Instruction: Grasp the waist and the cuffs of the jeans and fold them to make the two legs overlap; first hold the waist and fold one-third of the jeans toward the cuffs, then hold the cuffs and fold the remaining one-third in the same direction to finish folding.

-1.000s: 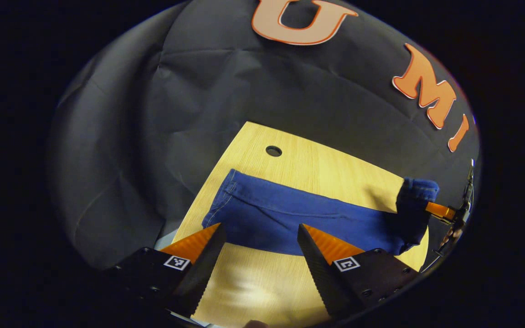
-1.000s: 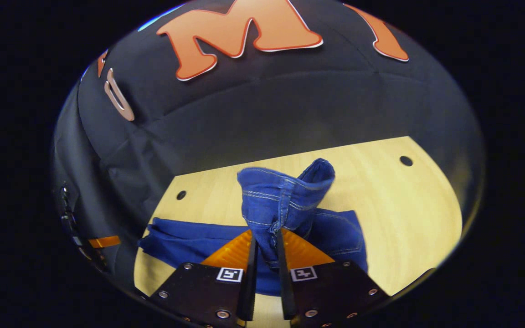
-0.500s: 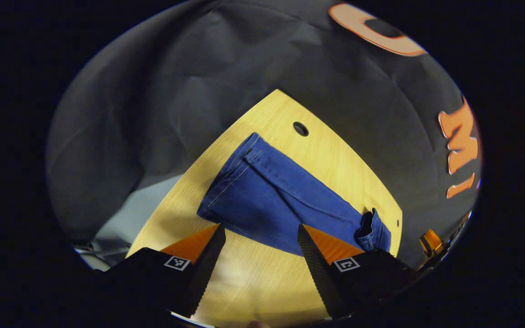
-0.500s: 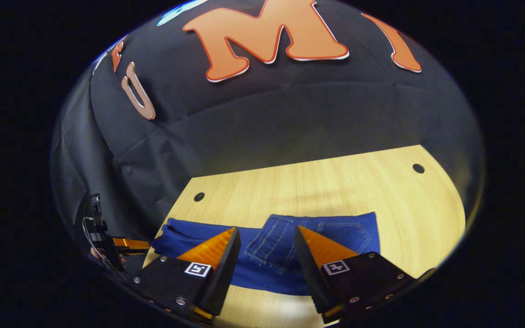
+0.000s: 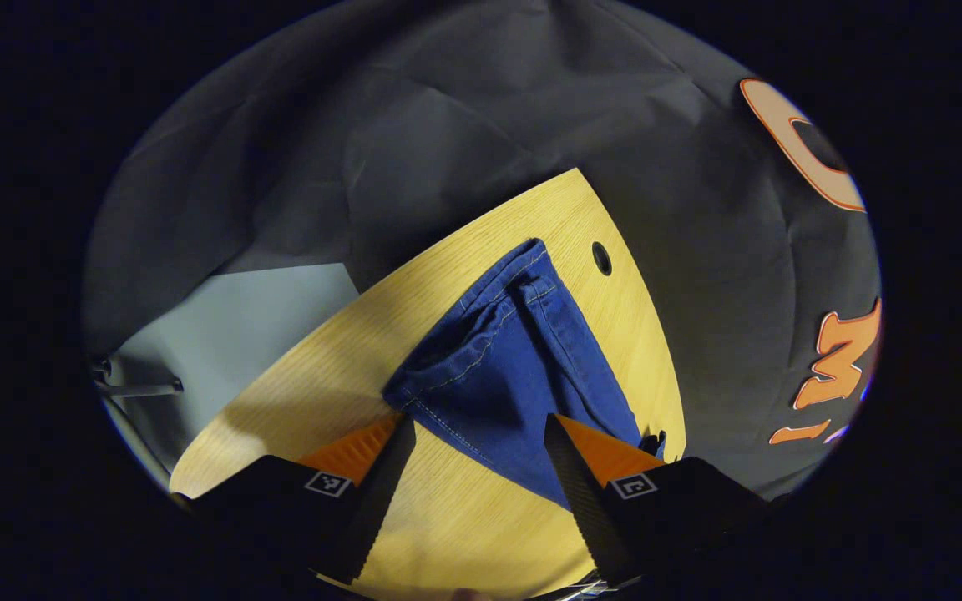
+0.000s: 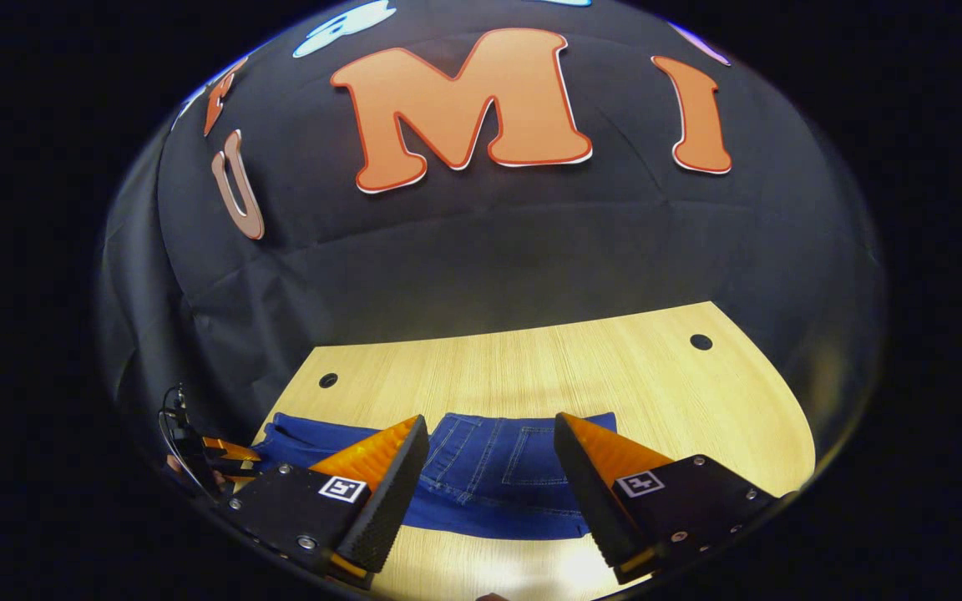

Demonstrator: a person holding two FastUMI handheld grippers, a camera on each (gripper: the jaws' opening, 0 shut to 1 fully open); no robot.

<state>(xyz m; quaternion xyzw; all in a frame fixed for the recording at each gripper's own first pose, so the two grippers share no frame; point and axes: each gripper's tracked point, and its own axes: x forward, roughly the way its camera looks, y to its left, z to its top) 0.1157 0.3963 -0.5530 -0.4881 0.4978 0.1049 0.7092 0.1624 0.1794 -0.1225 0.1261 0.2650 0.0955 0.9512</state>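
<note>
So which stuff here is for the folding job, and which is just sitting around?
For the job:
- jeans, lying flat on the table with the waist end already folded over
- left hand-held gripper, open, by the cuffs
- right hand-held gripper, open, above the folded end

Just there:
- wooden table with small holes
- black cloth wall

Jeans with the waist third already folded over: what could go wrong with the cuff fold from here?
1. The left tongs are open at only one corner of the cuffs, so they might pinch a single layer and split the overlapped legs.
2. The cuff end looks bunched, so creases could be folded in.
3. The right tongs hang open above the folded waist section; nothing pins it, so dragging the cuffs may shift it on the table.
</note>
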